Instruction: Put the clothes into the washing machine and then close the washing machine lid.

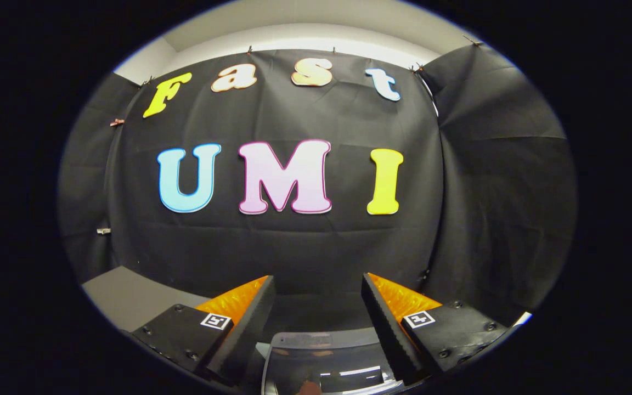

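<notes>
While held up facing the black cloth wall (305, 247), gripper (319, 285) released — fingers (255, 312) spread wide apart, nothing between them, pressing on nothing. Square marker tags (216, 321) on the blocks behind each finger. Below and between the finger bases, washing machine lid (324, 356) — clear, smoky plastic with a grey rim, seen from above, light streaks glinting on it; open or closed, cannot tell. Lid lies low under the gripper, not touched by either finger. Something small and reddish-brown (309, 388) at the lid's near edge, too cropped to identify. Grey surface (124, 299) off beyond the left finger, running up against the cloth. Pale ceiling (305, 22) above the cloth, small clips (117, 122) pinning the cloth at top and side.
</notes>
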`<state>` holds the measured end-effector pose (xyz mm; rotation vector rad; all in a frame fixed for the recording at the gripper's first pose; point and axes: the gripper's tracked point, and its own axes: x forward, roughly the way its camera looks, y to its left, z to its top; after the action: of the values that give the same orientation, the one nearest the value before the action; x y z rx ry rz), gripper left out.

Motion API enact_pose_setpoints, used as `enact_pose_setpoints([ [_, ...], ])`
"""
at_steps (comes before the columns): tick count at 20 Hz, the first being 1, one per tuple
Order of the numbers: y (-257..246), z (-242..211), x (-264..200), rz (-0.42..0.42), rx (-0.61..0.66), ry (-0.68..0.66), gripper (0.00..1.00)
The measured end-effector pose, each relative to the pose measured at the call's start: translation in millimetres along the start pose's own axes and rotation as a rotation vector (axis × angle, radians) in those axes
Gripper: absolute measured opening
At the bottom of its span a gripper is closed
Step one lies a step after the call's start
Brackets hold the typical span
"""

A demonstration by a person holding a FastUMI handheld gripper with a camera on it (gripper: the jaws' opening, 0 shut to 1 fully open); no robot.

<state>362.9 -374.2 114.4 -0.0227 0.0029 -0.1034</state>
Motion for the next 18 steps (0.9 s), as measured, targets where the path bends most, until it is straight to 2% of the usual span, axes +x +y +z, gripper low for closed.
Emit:
enact_pose_setpoints([
  [6, -4.9, 33.6, -13.4, -0.02, -0.017, -0.061, 0.98],
  [18, 3.9, 67.1, -33.8, 0.0, -0.021, -0.125, 0.98],
])
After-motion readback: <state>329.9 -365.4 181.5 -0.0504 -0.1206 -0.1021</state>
